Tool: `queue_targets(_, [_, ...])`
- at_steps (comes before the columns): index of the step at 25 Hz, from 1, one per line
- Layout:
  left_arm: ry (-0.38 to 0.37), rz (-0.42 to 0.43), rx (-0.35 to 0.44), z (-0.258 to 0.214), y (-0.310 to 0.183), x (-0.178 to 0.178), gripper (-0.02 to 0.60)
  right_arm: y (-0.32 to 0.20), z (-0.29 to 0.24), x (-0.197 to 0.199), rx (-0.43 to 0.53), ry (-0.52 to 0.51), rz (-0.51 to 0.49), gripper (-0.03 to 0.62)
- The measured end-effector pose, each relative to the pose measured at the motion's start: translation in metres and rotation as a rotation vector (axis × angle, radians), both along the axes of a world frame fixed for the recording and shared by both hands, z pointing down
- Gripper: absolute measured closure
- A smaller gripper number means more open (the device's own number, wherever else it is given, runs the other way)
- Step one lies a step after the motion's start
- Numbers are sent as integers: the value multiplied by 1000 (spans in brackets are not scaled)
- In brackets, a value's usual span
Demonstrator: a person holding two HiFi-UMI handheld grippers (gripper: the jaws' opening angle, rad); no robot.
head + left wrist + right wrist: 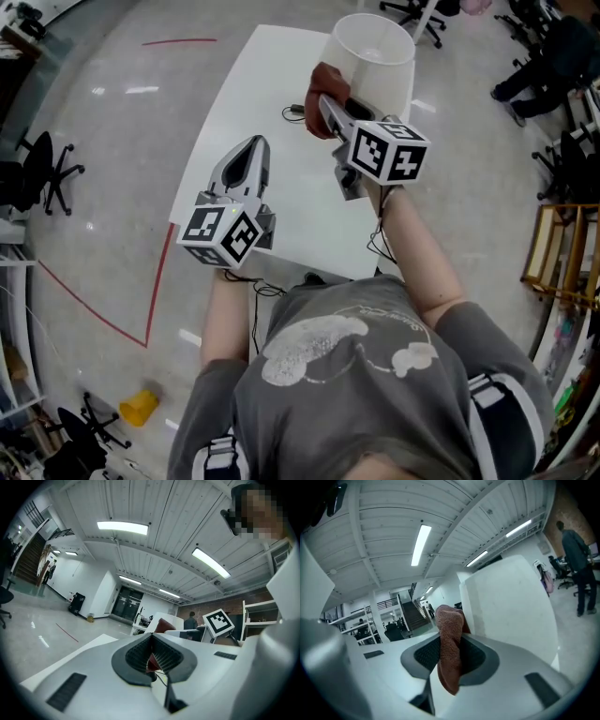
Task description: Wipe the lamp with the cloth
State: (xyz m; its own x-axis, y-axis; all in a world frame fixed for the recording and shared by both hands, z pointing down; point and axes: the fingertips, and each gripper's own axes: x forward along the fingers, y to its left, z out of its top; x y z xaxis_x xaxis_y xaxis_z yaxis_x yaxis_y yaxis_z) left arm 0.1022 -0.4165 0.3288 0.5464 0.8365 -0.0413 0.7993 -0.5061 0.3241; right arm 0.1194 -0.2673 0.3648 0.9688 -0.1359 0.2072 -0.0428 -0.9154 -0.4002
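Head view — the lamp (371, 58), a white drum shade, is seen standing at the far end of the white table (281, 202). The rust-brown cloth (326, 86) is held at the shade's near-left side by the right gripper (323, 105). The left gripper (251, 148) is held over the table, well apart from the lamp. A thin cable (293, 112) is noted on the table near the cloth. The lamp's base is hidden under the shade

Left gripper view: the jaws are seen pressed together with nothing between them. The cloth shows only beyond the tips, and the right gripper is caught side-on. Whether cloth meets shade is not shown here

Right gripper view — the jaws are clamped on a fold of the cloth, which bulges above the tips and hangs below them. The looped weave is shown here alone. The shade stands close behind; touching or just beside cannot be settled

Handling, as judged: the cloth is soft, limp and light, and is well taken by a pinched fold. The shade is thought thin-walled and easily dented or tipped, so light pressure is called for, with any steadying hold better taken low than on the shade
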Motion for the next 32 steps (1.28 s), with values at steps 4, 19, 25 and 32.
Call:
queue_targets(4, [-27,-12,11,12,-7,-4,572,-5,33,-8,20,-69,-4,497])
queue_targets(19, [-178,-201,-1,75,-16,-43,572,-27,102,-55,-28,-218,-246,497])
queue_targets(25, [-187,-339,1,75,-21,-54,572,-49,86,-56,-67,-151,-480,497])
queue_targets(32, [-183,-536,4,79,-5,-70,572,-50,82,-65,-84,-93,-742,497])
